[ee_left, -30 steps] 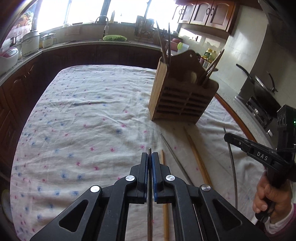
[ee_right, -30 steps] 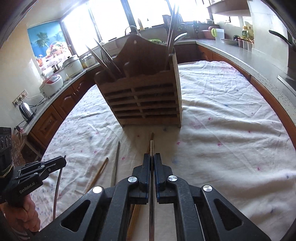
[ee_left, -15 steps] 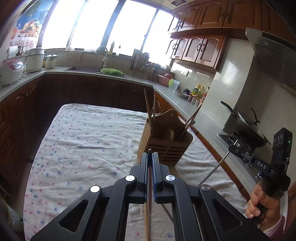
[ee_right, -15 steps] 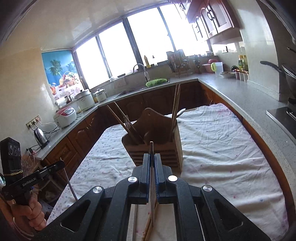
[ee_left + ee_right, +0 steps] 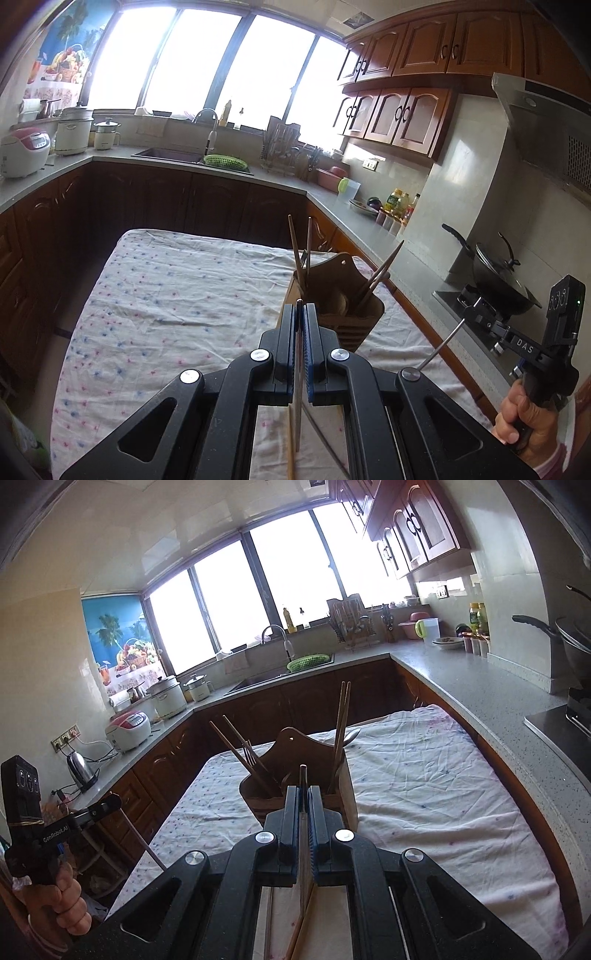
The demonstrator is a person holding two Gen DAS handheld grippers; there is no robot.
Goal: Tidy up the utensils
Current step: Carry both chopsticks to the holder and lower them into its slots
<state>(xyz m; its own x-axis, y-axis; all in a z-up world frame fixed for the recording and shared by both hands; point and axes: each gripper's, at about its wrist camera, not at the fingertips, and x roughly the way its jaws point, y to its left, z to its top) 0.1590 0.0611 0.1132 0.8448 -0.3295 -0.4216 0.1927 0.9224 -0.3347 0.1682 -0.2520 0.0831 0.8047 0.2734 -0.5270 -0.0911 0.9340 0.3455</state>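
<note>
A wooden utensil holder [image 5: 364, 317] [image 5: 347, 794] stands on the floral tablecloth [image 5: 166, 295] [image 5: 424, 794], with several chopsticks [image 5: 341, 720] and a fork [image 5: 249, 755] upright in it. My left gripper [image 5: 299, 308] is shut on a thin chopstick [image 5: 298, 406] and is raised above the cloth in front of the holder. My right gripper [image 5: 303, 792] is shut on another thin chopstick [image 5: 303, 867], also in front of the holder. Each gripper shows in the other's view, the right gripper [image 5: 471, 312] at the right and the left gripper [image 5: 112, 802] at the left, each with its stick hanging down.
Loose chopsticks [image 5: 291, 443] [image 5: 299, 934] lie on the cloth below the grippers. Grey counters ring the table, with a sink [image 5: 166, 155], rice cookers [image 5: 24, 151], a kettle [image 5: 79, 771] and a wok on the stove [image 5: 498, 273]. A hand [image 5: 517, 413] grips the right handle.
Both grippers have risen off the cloth with their chopsticks and tilted up. The holder now sits lower and farther in both views. Most of the lift came early.
</note>
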